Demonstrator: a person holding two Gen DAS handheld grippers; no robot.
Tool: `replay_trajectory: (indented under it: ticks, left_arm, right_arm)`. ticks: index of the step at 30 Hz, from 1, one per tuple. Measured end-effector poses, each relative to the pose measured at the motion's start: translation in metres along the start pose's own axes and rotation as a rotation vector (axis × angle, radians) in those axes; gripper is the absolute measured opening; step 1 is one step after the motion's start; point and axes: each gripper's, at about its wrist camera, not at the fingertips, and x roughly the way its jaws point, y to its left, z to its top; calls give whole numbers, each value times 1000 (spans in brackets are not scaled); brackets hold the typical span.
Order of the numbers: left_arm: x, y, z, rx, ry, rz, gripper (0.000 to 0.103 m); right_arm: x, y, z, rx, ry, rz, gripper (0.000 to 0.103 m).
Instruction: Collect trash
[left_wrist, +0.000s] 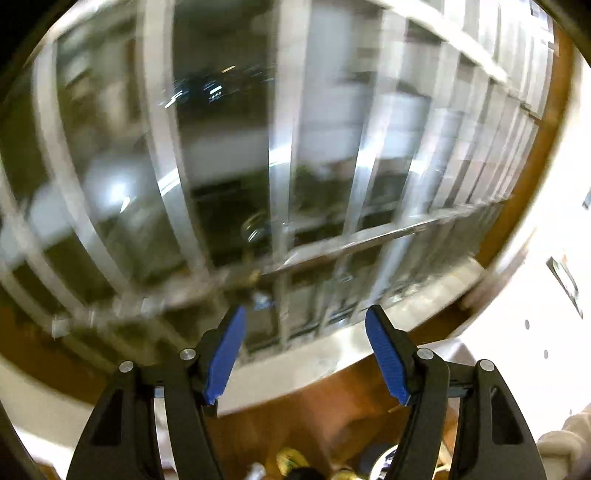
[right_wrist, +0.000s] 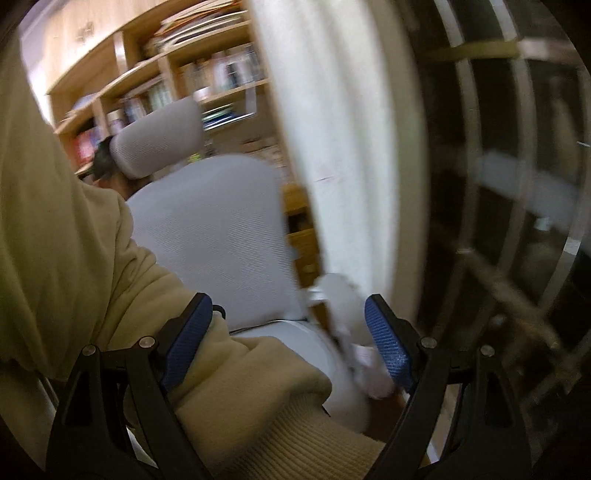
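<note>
No piece of trash can be made out with certainty; both views are blurred by motion. My left gripper (left_wrist: 306, 321) stands open with nothing between its blue pads, facing a barred window (left_wrist: 280, 166) above a wooden surface (left_wrist: 317, 402). A few small blurred items (left_wrist: 291, 463), one yellow, lie at the bottom edge between the gripper's arms. My right gripper (right_wrist: 291, 314) is open too, with nothing held. A cream sleeve (right_wrist: 240, 369) crosses in front of its left pad, and a grey mesh office chair (right_wrist: 210, 236) stands beyond.
A wooden bookshelf (right_wrist: 177, 81) full of books fills the far left of the right wrist view. A white curtain (right_wrist: 332, 147) hangs beside the dark window bars (right_wrist: 517, 184). A white wall (left_wrist: 546, 314) borders the window in the left wrist view, with a cream cuff (left_wrist: 565, 454) low right.
</note>
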Motion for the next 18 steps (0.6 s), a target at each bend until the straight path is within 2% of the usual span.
replay_trajectory:
  ticks: [3,6,12,14,15,18]
  left_arm:
    - [-15,-55,27,141,-68,-32,73]
    - [-18,-113,43,293,-88,-64,74]
    - [-11,-211,54,542,-97,-190,74]
    - [-2,-233,47,597,-94,-216,74]
    - [5,-249,40,631,-64,-232,74]
    - [49,-274,21,695,54,-261,74]
  right_arm:
    - [-40,-5,6,38,-36,-127,84]
    - [-87,-10,3,91,-99,-267,84]
    - [-147,-37,-7,232,-130,-513,83]
    - [-163,-45,-13,297,-138,-661,83]
    - [-172,-47,-15,319,-147,-729,83]
    - [-211,-46,-26,374,-205,-1007,83]
